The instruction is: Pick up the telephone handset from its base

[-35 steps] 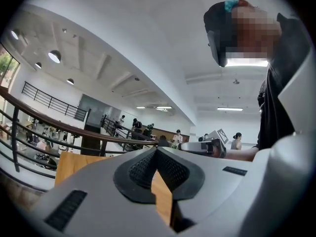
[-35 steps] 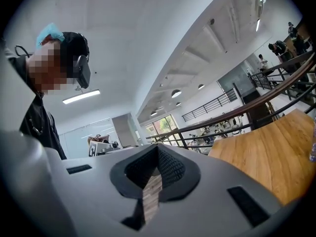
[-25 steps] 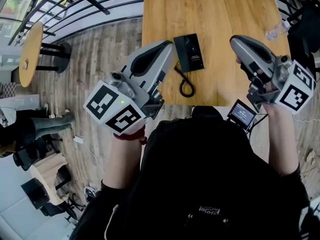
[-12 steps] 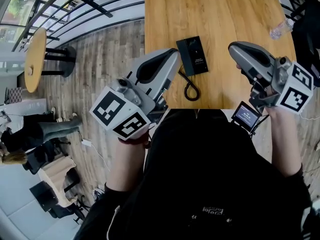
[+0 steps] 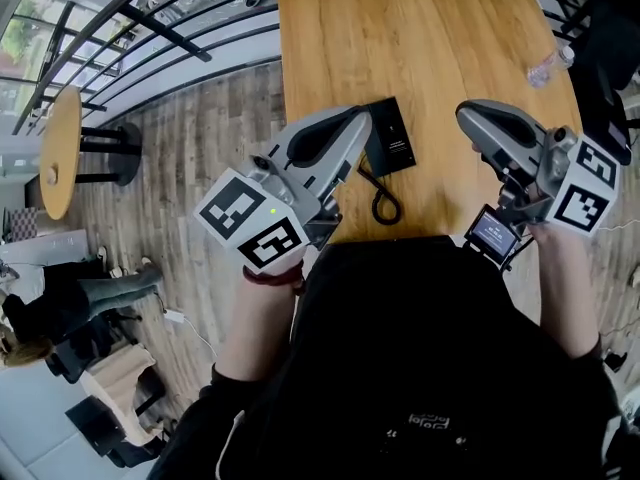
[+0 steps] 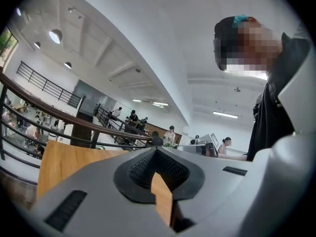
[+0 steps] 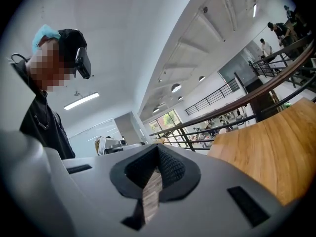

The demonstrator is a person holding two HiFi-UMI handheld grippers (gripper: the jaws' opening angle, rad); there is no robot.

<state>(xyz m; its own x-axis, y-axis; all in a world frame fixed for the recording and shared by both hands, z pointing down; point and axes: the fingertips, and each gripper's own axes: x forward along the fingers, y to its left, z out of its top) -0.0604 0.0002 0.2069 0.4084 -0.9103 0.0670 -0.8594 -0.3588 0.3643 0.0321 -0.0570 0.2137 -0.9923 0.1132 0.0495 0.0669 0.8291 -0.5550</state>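
The black telephone [image 5: 392, 136] lies flat near the front edge of the wooden table [image 5: 430, 38]. I cannot tell its handset apart from the base. Its coiled cord [image 5: 381, 200] loops toward the table edge. My left gripper [image 5: 360, 118] is shut and empty, its tip just at the phone's left side, covering that edge. My right gripper [image 5: 470, 113] hovers to the right of the phone, apart from it, and looks shut with nothing in it. In the left gripper view the shut left gripper [image 6: 157, 149] points level over the table [image 6: 64, 162]. The right gripper view shows the same for the right gripper [image 7: 158, 149].
A clear plastic bottle [image 5: 545, 66] lies at the table's far right. A small lit screen [image 5: 492, 233] hangs below the right gripper. A round side table [image 5: 58, 148] and a black railing [image 5: 150, 28] stand on the plank floor to the left. People sit in the background.
Both grippers have sunk a little toward the table. The left gripper's tip has closed in on the phone's left side. Neither gripper's jaws have changed.
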